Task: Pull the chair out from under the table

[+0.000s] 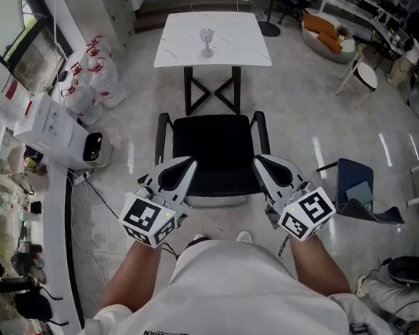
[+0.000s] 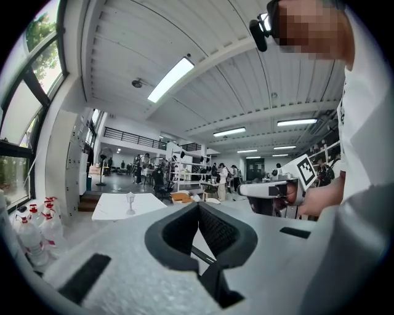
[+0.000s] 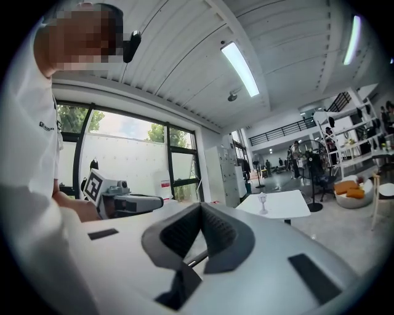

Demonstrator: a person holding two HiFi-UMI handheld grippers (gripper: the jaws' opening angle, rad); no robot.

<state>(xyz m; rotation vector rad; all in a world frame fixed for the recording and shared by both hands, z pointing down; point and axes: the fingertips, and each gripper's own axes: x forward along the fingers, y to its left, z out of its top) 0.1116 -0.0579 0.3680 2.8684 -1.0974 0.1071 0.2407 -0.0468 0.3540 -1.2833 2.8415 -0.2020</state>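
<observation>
A black chair (image 1: 215, 152) with armrests stands on the floor just in front of me, apart from the white marble table (image 1: 240, 43) beyond it. A glass (image 1: 206, 42) stands on that table. My left gripper (image 1: 185, 165) hovers over the chair's near left corner and my right gripper (image 1: 260, 161) over its near right corner. Seen from its own camera, the left gripper (image 2: 198, 204) is shut, tips meeting on nothing. The right gripper (image 3: 201, 205) is likewise shut and empty. Neither gripper view shows the chair; whether the grippers touch it I cannot tell.
Several water bottles (image 1: 92, 71) and a white appliance (image 1: 53, 124) stand at the left. A dark blue chair (image 1: 358, 196) lies at the right, with a white stool (image 1: 364, 73) and an orange-cushioned seat (image 1: 325, 33) farther back. A cable (image 1: 101, 199) runs along the floor at the left.
</observation>
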